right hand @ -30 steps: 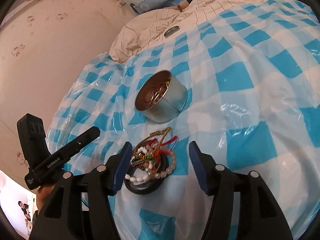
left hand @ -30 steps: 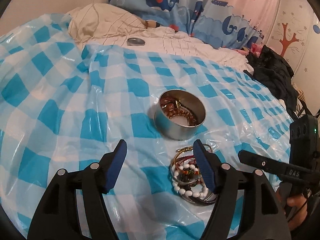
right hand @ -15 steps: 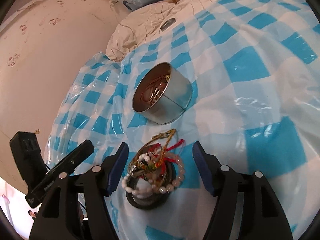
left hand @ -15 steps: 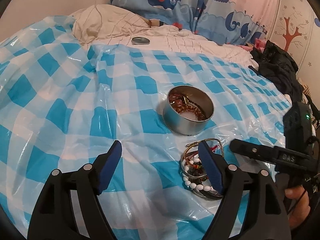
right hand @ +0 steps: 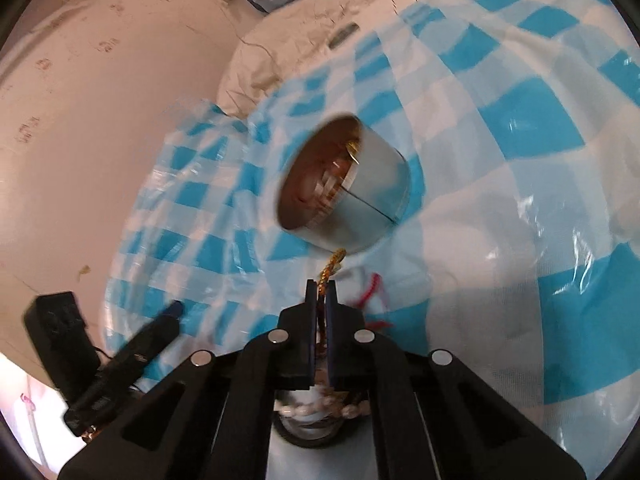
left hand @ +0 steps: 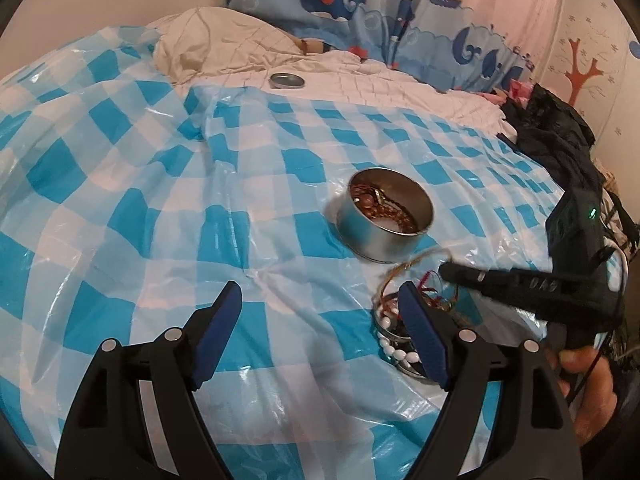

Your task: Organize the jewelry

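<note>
A round metal tin (left hand: 385, 220) with brown and gold jewelry inside stands on the blue-checked plastic sheet (left hand: 160, 208); it also shows in the right wrist view (right hand: 348, 188). In front of it lies a pile of bracelets (left hand: 394, 320) with white beads, red cord and gold chain. My right gripper (right hand: 321, 294) is shut on a gold chain (right hand: 331, 266) from that pile, just short of the tin. It shows from the side in the left wrist view (left hand: 448, 270). My left gripper (left hand: 320, 312) is open and empty, left of the pile.
A small round tin lid (left hand: 286, 80) lies on the white bedding (left hand: 360, 76) at the back. Black clothing (left hand: 560, 136) is heaped at the right. A whale-print curtain (left hand: 360, 4) hangs behind the bed. A pink wall (right hand: 100, 120) is at the left.
My right gripper has dropped onto the bracelet pile and shut on the gold chain. The left gripper has drawn back slightly and stays open.
</note>
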`<state>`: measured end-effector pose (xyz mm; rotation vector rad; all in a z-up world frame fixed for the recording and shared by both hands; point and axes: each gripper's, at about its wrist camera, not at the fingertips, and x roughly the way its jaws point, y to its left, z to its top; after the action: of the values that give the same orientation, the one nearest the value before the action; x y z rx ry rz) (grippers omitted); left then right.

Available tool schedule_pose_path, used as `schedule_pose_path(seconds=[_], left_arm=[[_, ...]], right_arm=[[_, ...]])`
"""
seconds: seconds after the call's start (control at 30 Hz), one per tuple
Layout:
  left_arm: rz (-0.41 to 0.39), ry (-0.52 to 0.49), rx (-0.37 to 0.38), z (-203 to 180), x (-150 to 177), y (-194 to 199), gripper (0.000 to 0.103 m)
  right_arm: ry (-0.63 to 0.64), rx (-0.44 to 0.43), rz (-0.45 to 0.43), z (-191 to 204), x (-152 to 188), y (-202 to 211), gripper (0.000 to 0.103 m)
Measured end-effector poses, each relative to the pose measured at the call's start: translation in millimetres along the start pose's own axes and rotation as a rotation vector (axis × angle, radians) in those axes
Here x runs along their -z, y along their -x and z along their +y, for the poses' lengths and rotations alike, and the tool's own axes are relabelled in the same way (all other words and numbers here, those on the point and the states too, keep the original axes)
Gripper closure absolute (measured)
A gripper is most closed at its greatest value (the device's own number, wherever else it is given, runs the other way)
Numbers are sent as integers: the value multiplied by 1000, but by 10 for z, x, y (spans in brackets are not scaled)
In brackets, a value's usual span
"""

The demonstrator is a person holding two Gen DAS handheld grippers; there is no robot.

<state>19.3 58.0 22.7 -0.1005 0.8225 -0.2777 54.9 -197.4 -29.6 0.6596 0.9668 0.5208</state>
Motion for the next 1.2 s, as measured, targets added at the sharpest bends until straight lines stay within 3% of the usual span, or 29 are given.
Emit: schedule_pose_path(seconds=[0.23, 0.43, 0.6, 0.83, 0.93, 1.0, 1.1, 1.2], left_arm=[[10, -225, 107, -429, 171, -15, 27], [-17, -377, 111, -779, 266, -67, 27], [18, -446, 58, -871, 324, -202, 44], [41, -515, 48, -976, 369, -291, 51], [64, -543, 31, -1020, 394, -352, 66], [96, -559, 12, -1030, 411, -424, 85], [99, -541, 29, -1036, 382, -413, 94], [91, -475, 91, -970, 293, -354, 97]], right_arm=[[28, -68, -104, 113, -80, 422, 99], [4, -74, -136, 52, -131, 563, 99], [-9, -77, -120, 16, -142, 527, 99], [-10, -78, -119, 10, -136, 521, 98], [-8, -78, -120, 14, -136, 520, 98], [-9, -78, -121, 11, -138, 519, 97], [-9, -77, -123, 10, -135, 522, 96], [-6, -80, -128, 14, -134, 526, 96]])
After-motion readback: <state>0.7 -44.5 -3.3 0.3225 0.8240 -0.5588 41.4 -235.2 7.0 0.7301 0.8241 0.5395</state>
